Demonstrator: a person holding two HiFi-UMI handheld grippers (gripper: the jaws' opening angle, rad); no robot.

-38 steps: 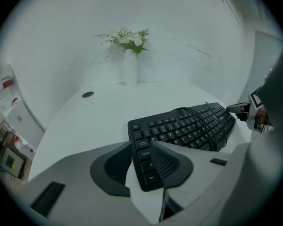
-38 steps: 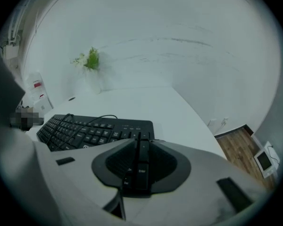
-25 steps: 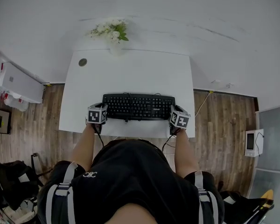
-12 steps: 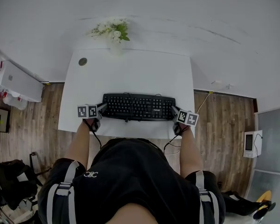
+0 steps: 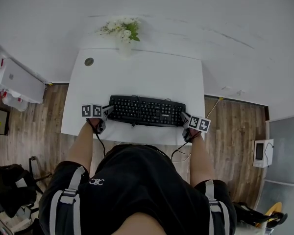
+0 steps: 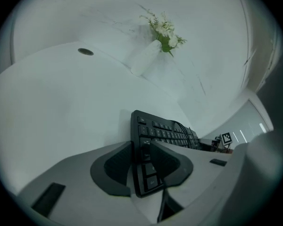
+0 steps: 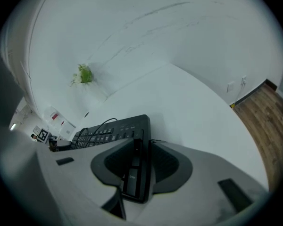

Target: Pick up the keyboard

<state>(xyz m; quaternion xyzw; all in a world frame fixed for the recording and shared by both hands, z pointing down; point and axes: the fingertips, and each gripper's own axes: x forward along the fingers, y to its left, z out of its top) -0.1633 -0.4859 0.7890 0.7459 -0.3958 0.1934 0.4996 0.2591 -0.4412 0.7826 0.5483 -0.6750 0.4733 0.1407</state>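
The black keyboard (image 5: 146, 111) lies across the near part of the white table (image 5: 142, 77), a cable trailing over its back edge. My left gripper (image 5: 107, 111) is at its left end. In the left gripper view the keyboard (image 6: 167, 133) has that end between the pads of the left gripper (image 6: 140, 145); the jaws are closing, and both pads touch it. My right gripper (image 5: 184, 117) holds the right end. In the right gripper view the keyboard (image 7: 108, 131) is clamped edge-on by the right gripper (image 7: 142, 142).
A vase of white flowers (image 5: 121, 33) stands at the table's far edge against the wall. A round cable grommet (image 5: 89, 61) sits at the far left corner. White boxes (image 5: 17, 82) rest on the wooden floor to the left.
Both grippers have rolled outward, their marker cubes swinging away from the keyboard's ends. The left gripper shifted slightly left. The keyboard stays on the table.
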